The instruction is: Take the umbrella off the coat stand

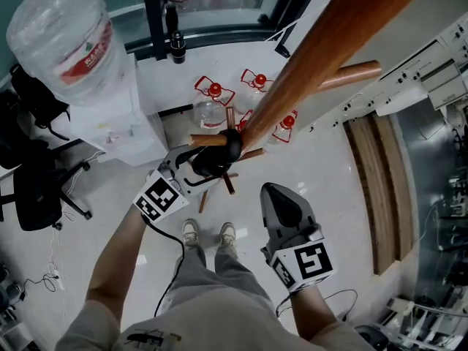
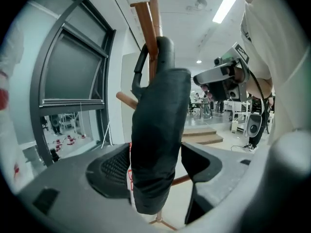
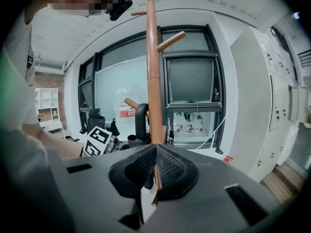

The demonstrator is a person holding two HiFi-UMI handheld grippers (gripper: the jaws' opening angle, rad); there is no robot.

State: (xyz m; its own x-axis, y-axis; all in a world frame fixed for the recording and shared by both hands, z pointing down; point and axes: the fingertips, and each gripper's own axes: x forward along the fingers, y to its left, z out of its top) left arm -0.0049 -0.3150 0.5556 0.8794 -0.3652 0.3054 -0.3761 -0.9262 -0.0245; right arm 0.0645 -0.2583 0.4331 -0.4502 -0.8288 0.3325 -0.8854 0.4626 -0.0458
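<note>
A black folded umbrella (image 1: 216, 158) hangs by its curved handle from a low peg of the wooden coat stand (image 1: 322, 42). In the left gripper view the umbrella (image 2: 158, 130) fills the middle, with the coat stand (image 2: 146, 28) behind it. My left gripper (image 2: 155, 168) stands wide around the umbrella's lower body, and a gap shows at the right pad. In the head view the left gripper (image 1: 196, 165) is level with the umbrella. My right gripper (image 1: 272, 189) hangs to the right of the pole, shut on nothing. The right gripper (image 3: 154, 171) faces the coat stand (image 3: 153, 81) and the umbrella handle (image 3: 141, 123).
A water dispenser with a big bottle (image 1: 66, 35) stands at the left, and a black office chair (image 1: 36, 189) is below it. Several red-capped water jugs (image 1: 212, 97) sit on the floor behind the stand. A wooden step (image 1: 380, 189) runs along the right. The person's shoes (image 1: 208, 234) are just in front of the stand's base.
</note>
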